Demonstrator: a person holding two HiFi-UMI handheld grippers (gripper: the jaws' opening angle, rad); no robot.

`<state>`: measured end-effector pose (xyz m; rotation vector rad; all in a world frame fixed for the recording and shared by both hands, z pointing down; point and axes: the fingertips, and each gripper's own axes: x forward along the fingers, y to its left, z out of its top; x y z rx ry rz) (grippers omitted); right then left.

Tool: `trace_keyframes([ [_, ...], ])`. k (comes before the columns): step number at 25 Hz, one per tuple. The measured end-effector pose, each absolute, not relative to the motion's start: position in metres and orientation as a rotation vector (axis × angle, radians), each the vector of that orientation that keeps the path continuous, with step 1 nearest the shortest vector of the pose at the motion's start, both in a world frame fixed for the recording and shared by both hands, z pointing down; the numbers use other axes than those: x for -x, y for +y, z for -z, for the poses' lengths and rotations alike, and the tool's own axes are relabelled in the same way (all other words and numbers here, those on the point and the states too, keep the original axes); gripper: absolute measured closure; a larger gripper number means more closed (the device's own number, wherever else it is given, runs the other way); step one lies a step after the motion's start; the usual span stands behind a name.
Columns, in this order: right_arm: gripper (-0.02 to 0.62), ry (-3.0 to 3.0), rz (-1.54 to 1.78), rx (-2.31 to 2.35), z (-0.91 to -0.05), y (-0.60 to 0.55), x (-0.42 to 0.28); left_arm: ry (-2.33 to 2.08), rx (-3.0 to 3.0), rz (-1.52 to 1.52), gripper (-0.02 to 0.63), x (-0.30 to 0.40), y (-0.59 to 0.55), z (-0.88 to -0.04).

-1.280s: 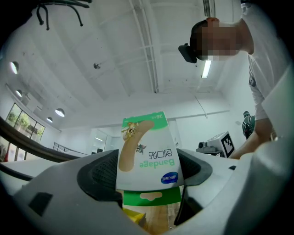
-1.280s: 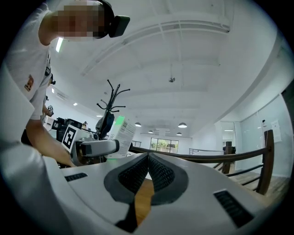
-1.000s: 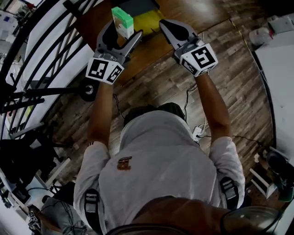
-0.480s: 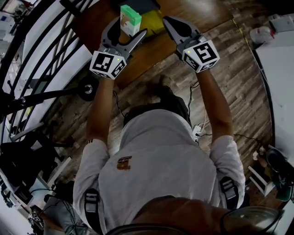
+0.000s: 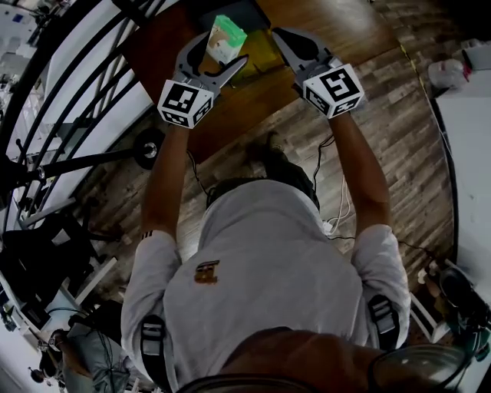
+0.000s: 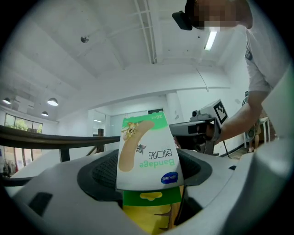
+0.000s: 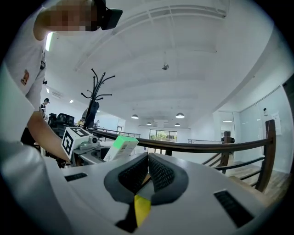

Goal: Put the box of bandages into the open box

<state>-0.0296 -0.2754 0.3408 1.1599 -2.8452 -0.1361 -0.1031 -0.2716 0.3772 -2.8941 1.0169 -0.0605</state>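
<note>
Far left, a dark railing [image 5: 77,69] runs beside the table [image 5: 345,23]; I note it only as background.

Left gripper [image 5: 221,52]: 1 marker cube faces the head camera; the person's left arm is stretched out toward the far edge; the 2 jaws are clamped on the box of bandages [image 6: 148,153], 1 ribbed pad against each broad side; the left gripper view shows the box upright between the pads with its print upside down and its green end toward the camera.

Box of bandages, position: held off the table in the left gripper; in the head view it is tilted and lies over the far left edge of the open box [image 5: 265,57]; I cannot tell whether the 2 boxes touch.

Open box: yellow, resting on the brown table between the 2 grippers; its yellow wall shows under the bandage box in the left gripper view and under the pads in the right gripper view.

Right gripper [image 7: 148,158]: jaws pressed together at the tips, nothing held between them; in the head view it sits just right of the open box, its marker cube turned toward the head camera; the right gripper view shows the left gripper and the bandage box off to its left.
</note>
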Motion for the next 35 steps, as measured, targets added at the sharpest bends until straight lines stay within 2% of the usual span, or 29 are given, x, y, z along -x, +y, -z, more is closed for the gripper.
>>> trace_keyframes([
  [13,0.563,-2.899,0.127,-0.966,-0.355,-0.350,-0.018,1.028,2.869,0.460,0.207,0.038,-0.340,-0.442],
  [35,0.563,-2.928,0.129,-0.745,-0.377,-0.382,-0.027,0.871,2.837,1.125,0.207,0.011,-0.359,-0.547],
])
